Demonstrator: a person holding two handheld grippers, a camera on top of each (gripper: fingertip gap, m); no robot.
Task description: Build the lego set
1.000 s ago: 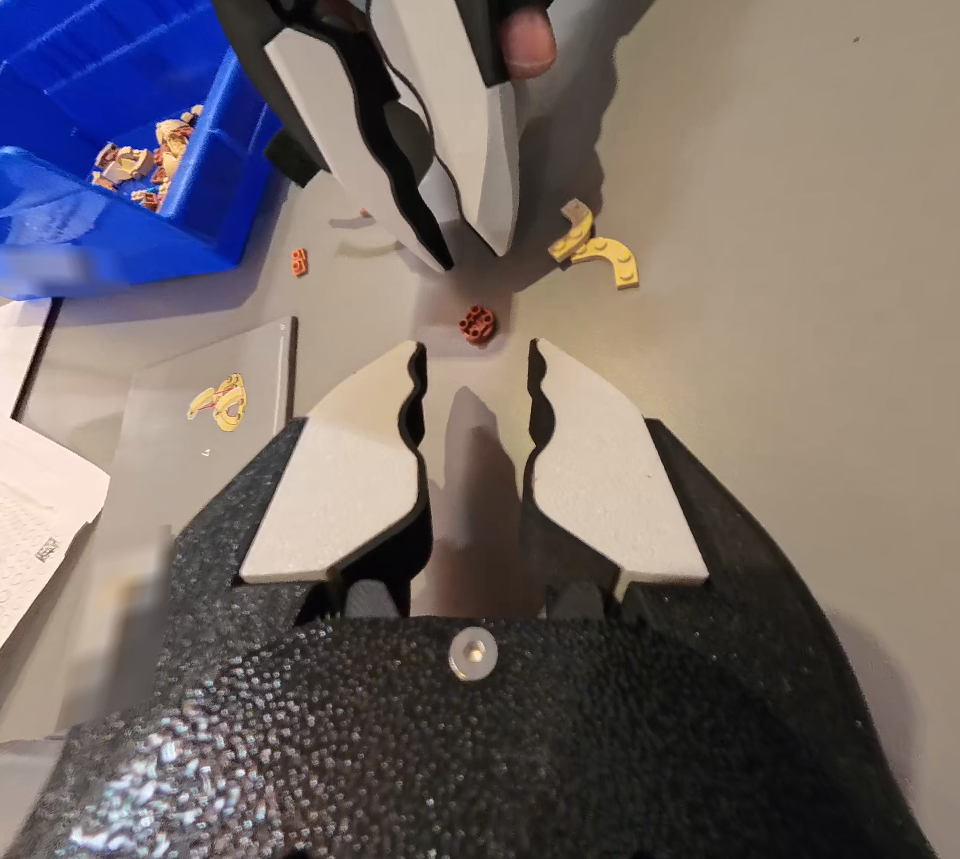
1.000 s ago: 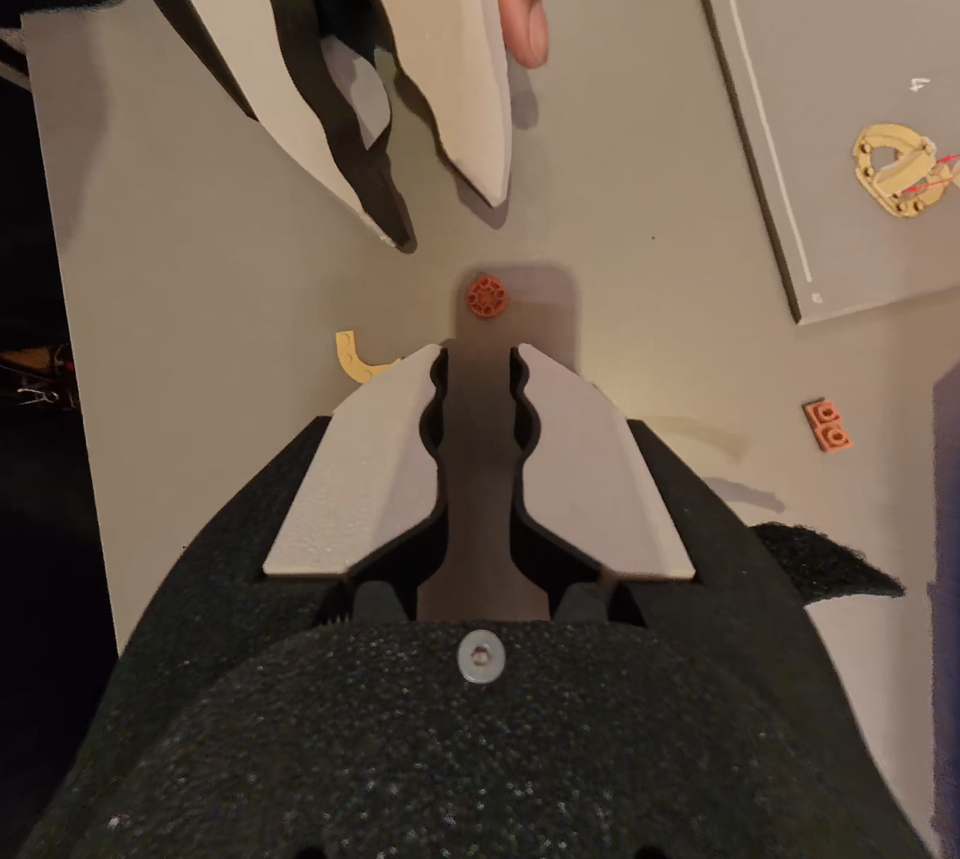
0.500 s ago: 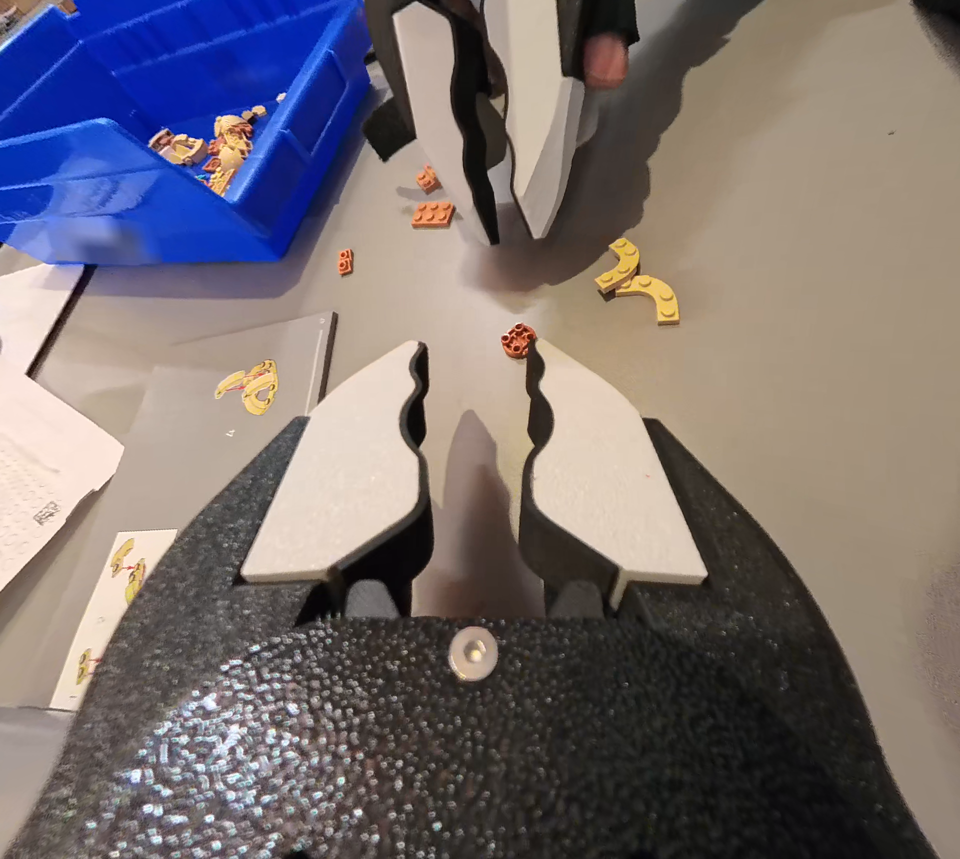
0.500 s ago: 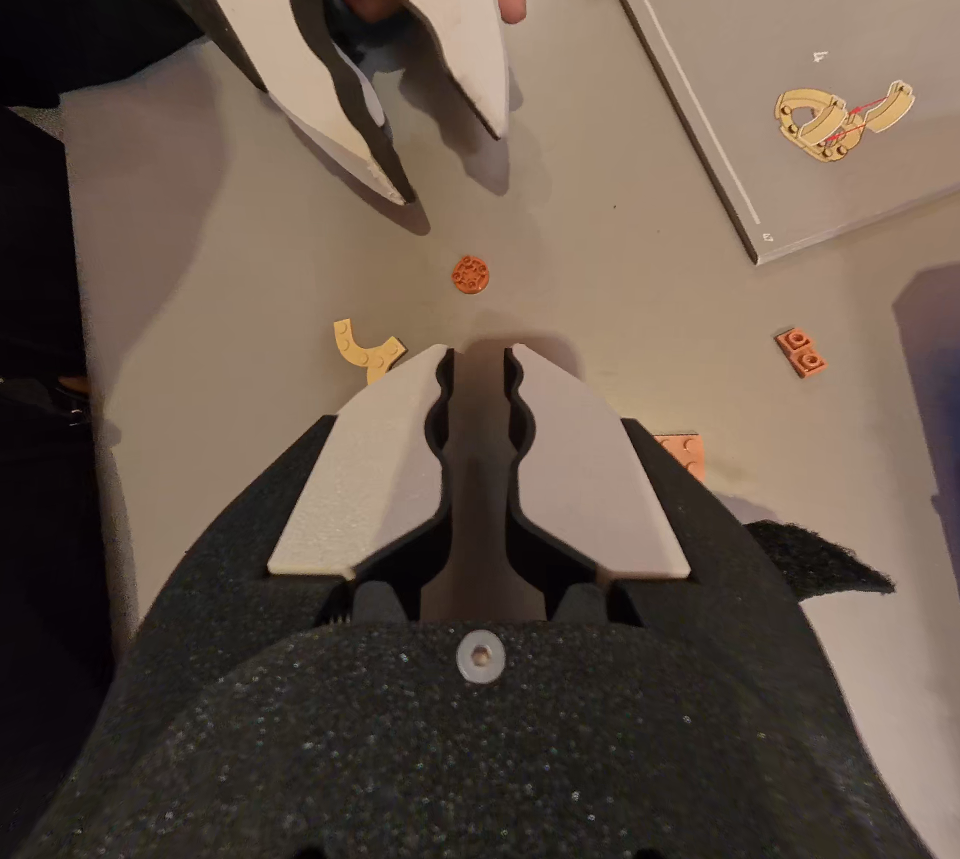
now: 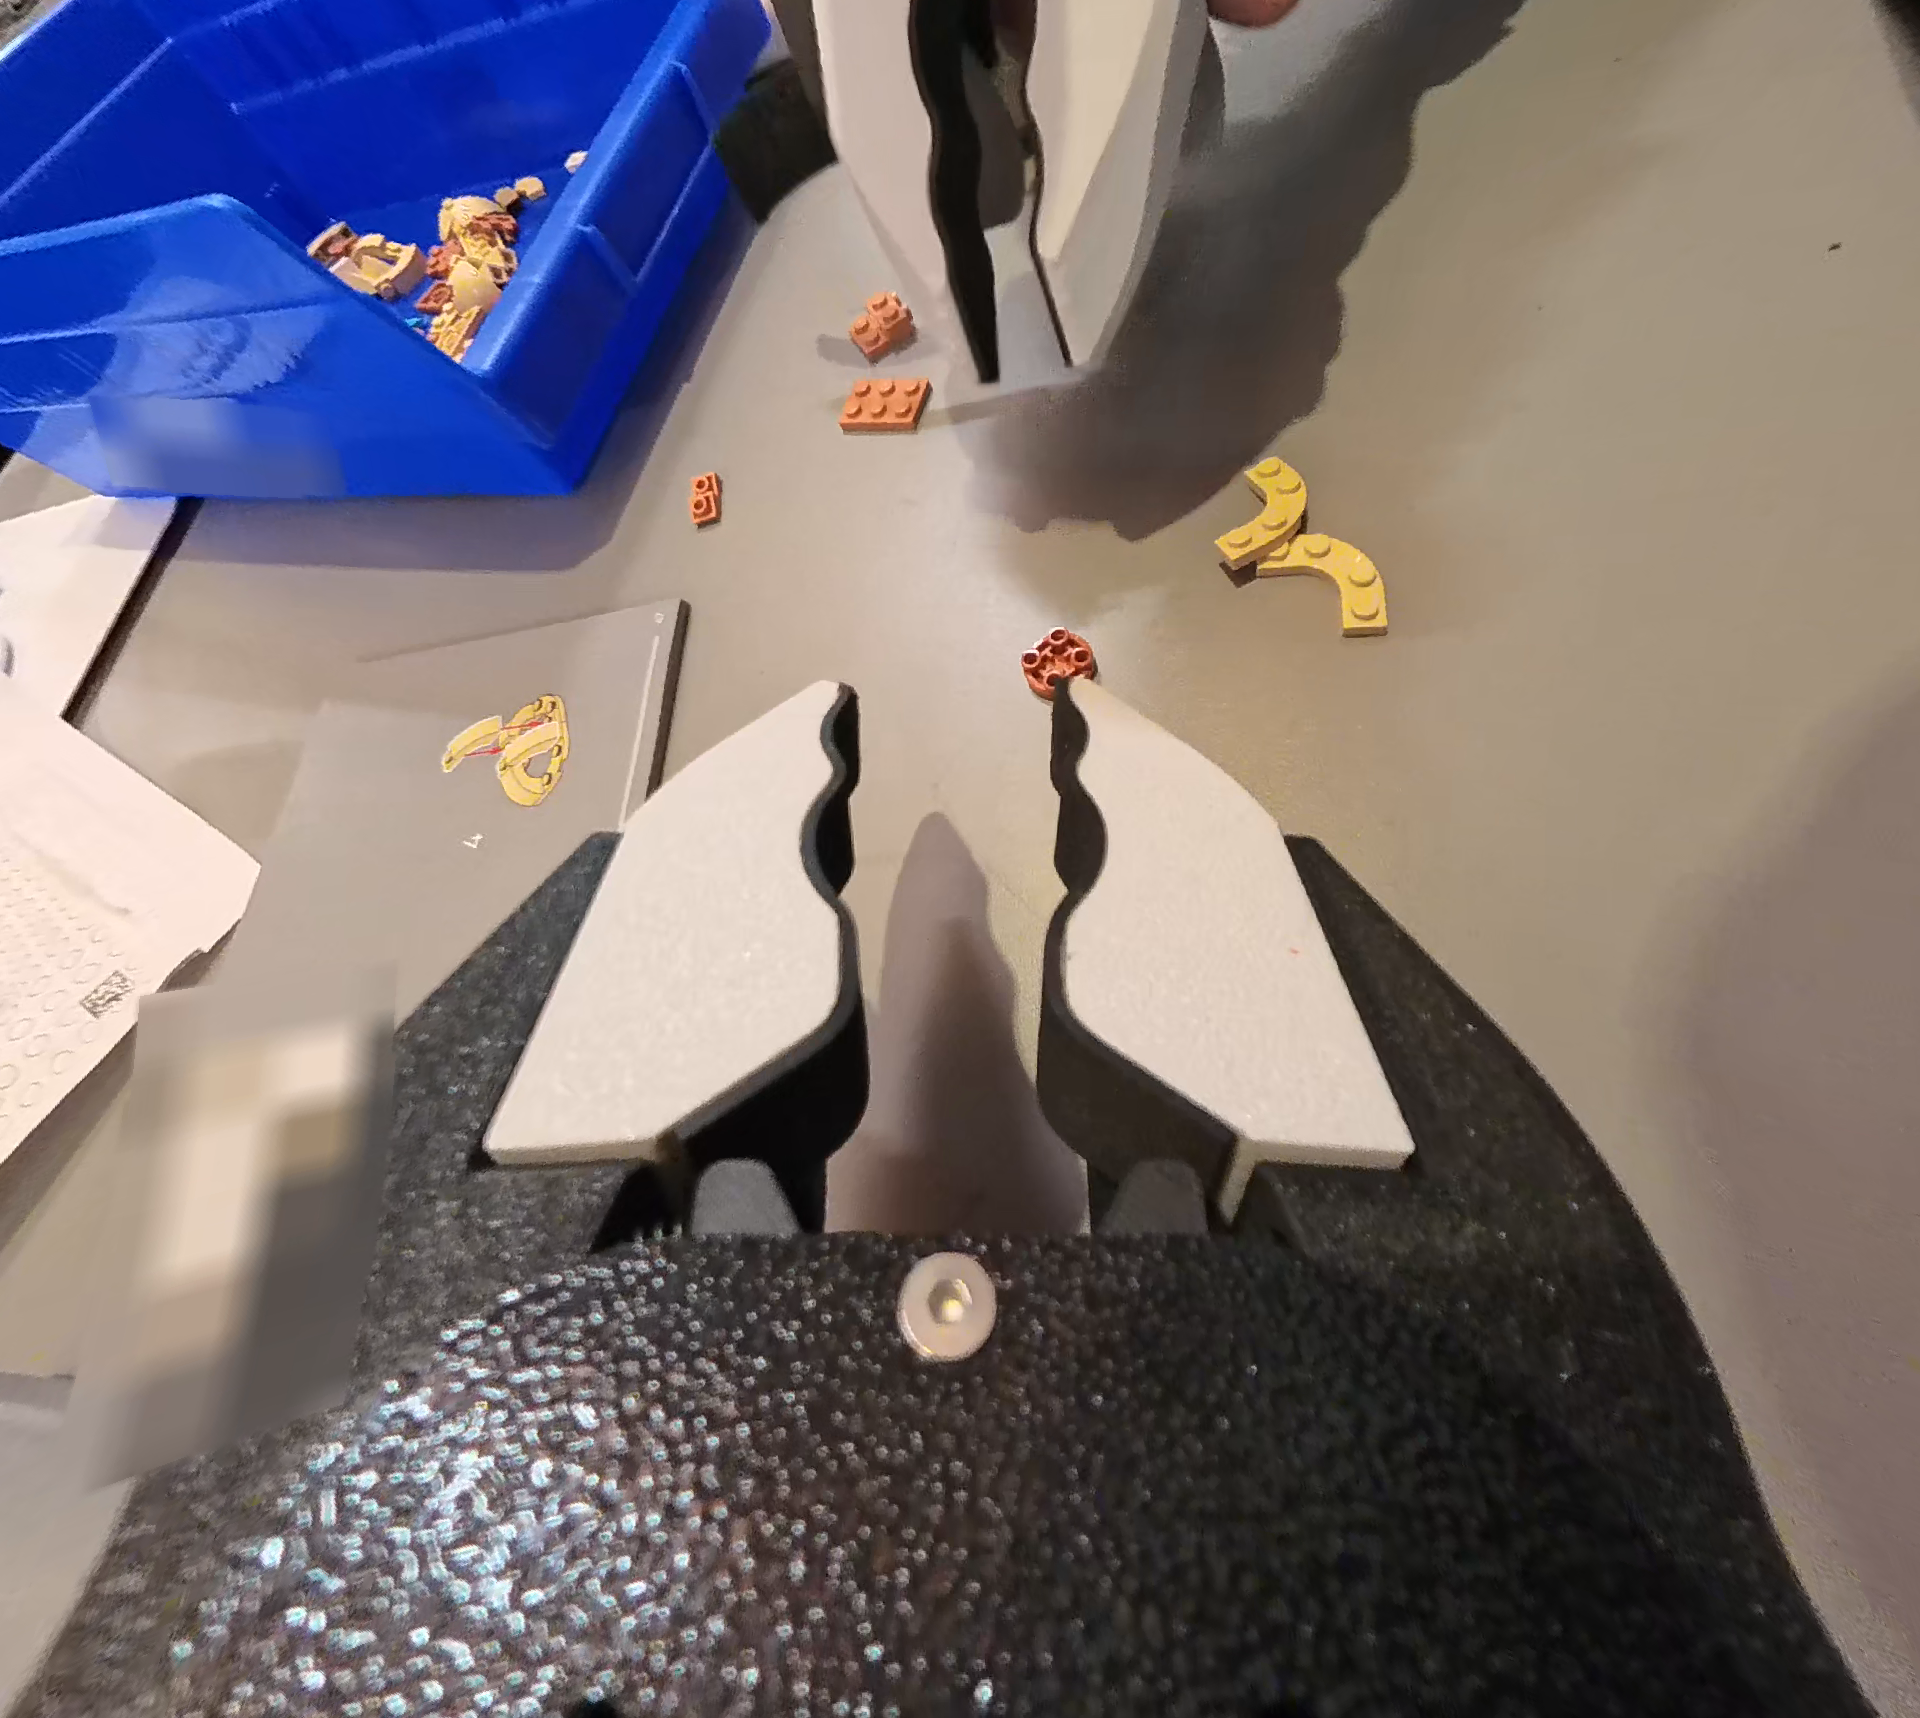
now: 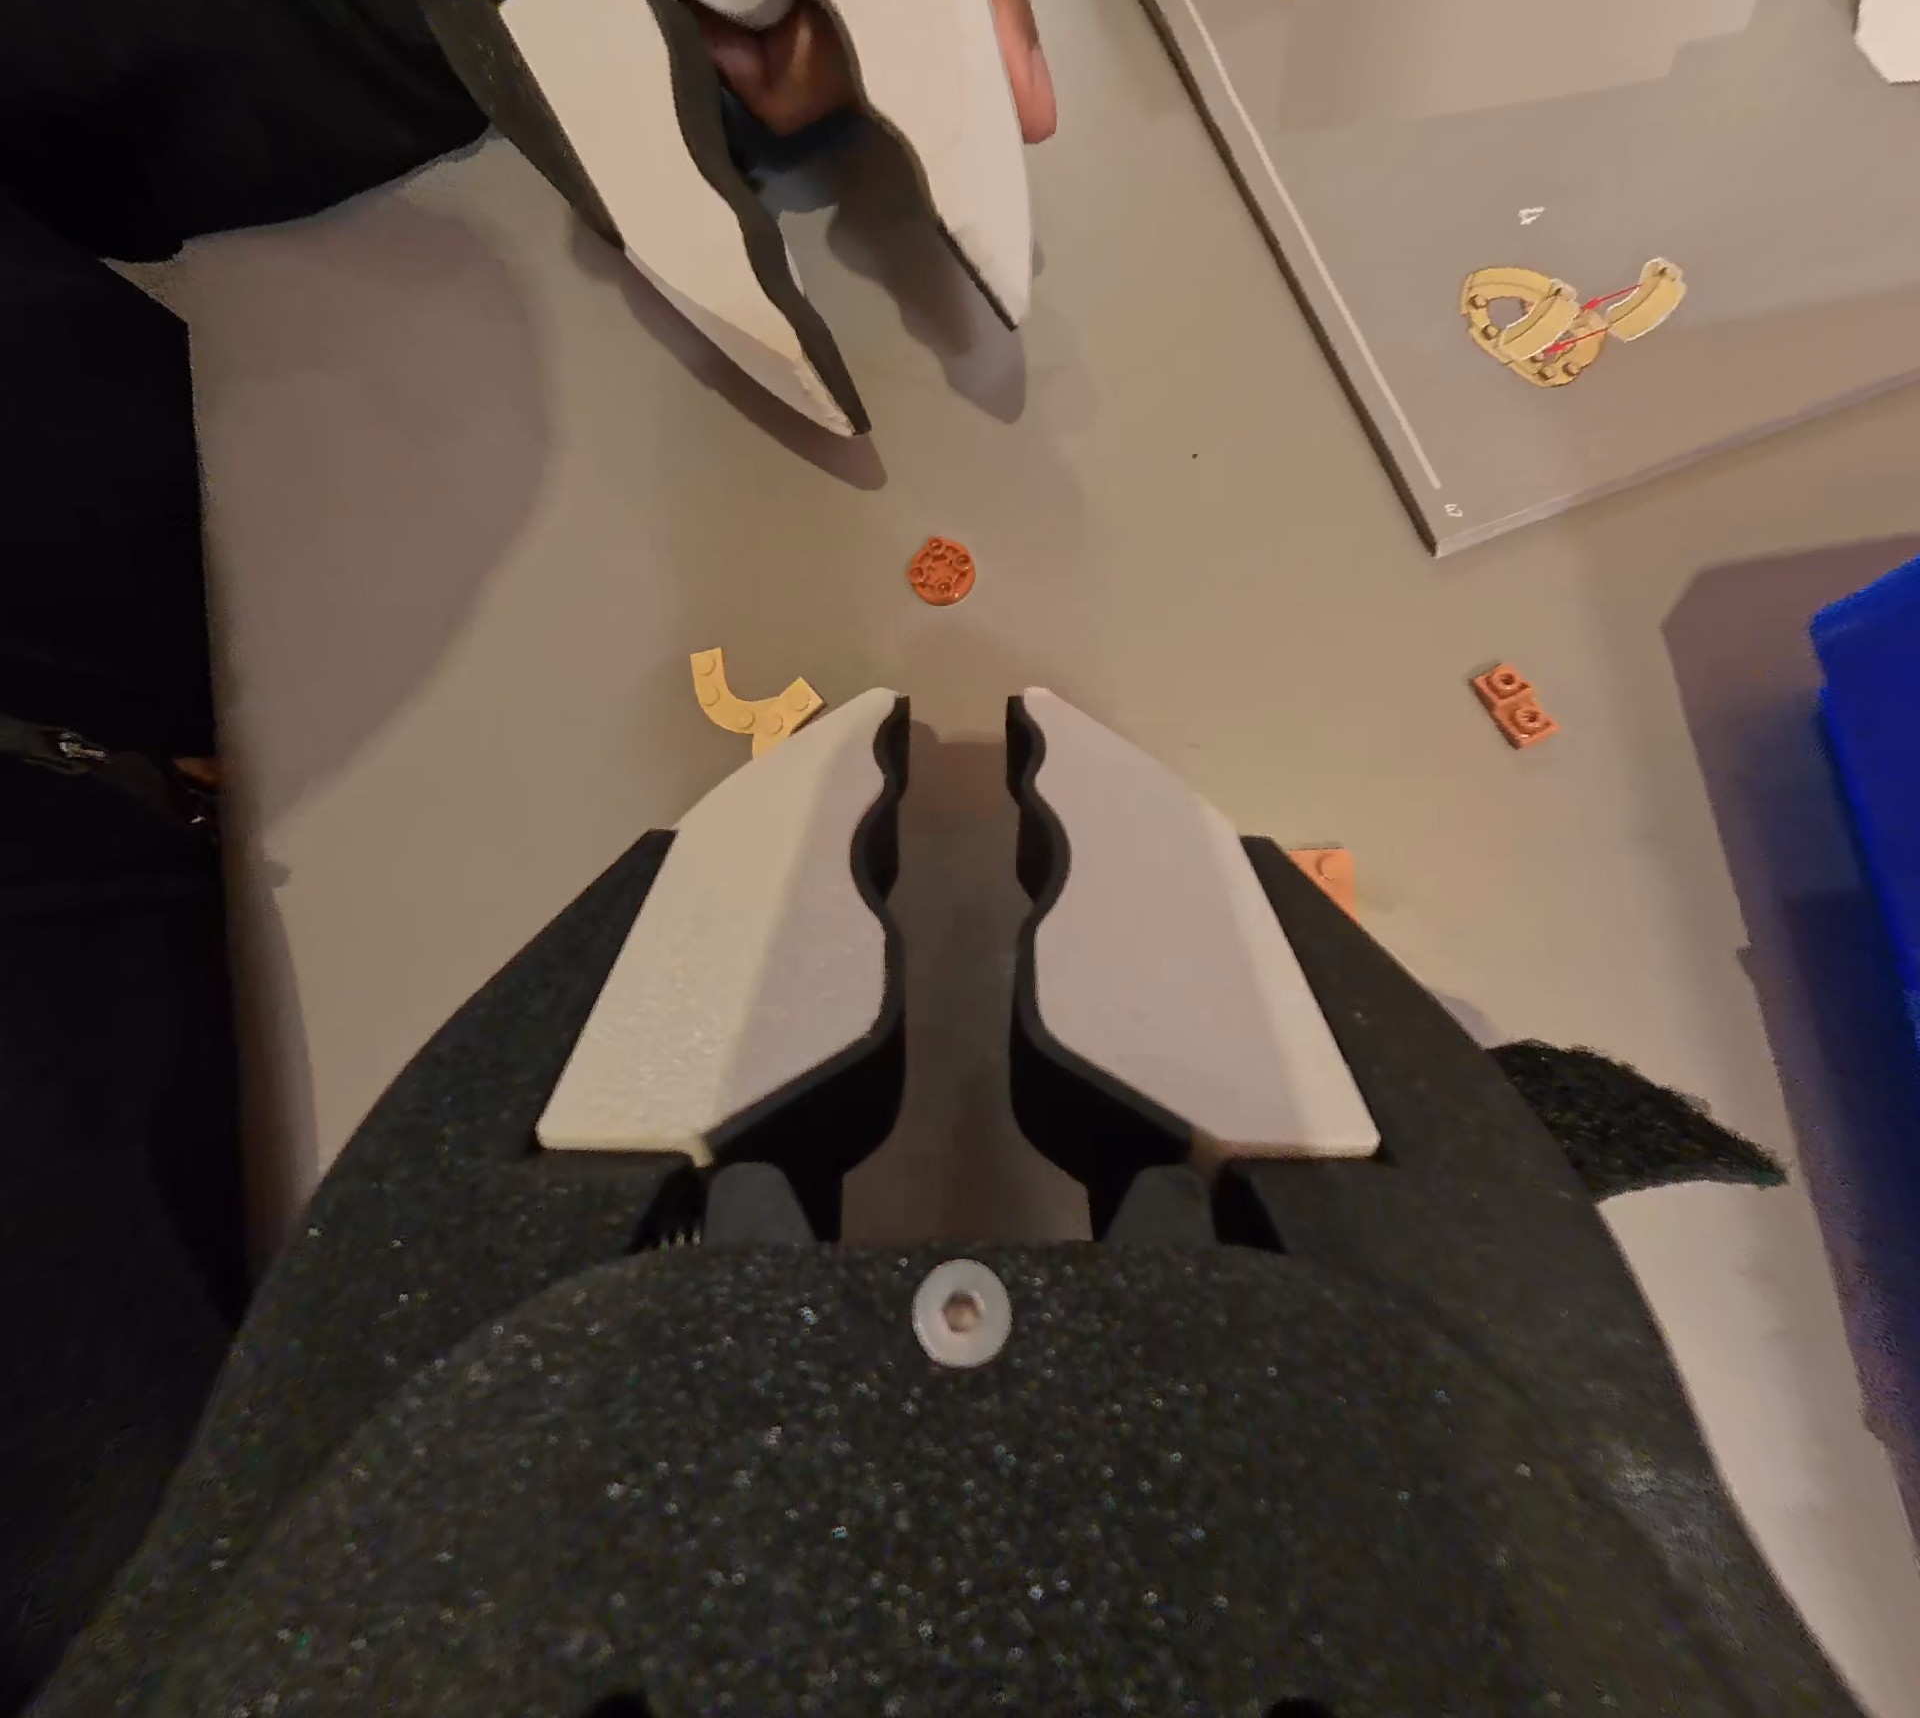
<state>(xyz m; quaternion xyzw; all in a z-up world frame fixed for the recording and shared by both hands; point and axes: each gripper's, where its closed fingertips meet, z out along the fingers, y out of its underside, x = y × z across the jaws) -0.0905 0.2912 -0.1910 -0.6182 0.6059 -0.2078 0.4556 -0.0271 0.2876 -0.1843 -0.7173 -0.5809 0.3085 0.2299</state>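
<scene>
- Grey table spreads under everything, blue bin of spare pieces at ten o'clock.
- Left gripper and right gripper both hang with jaws apart, holding nothing.
- Yellow curved plates lie at one o'clock.
- Round brown plate sits loose at twelve (just off the left gripper's right tip); it is likely the next pick, which calls for centring over it before closing.
</scene>
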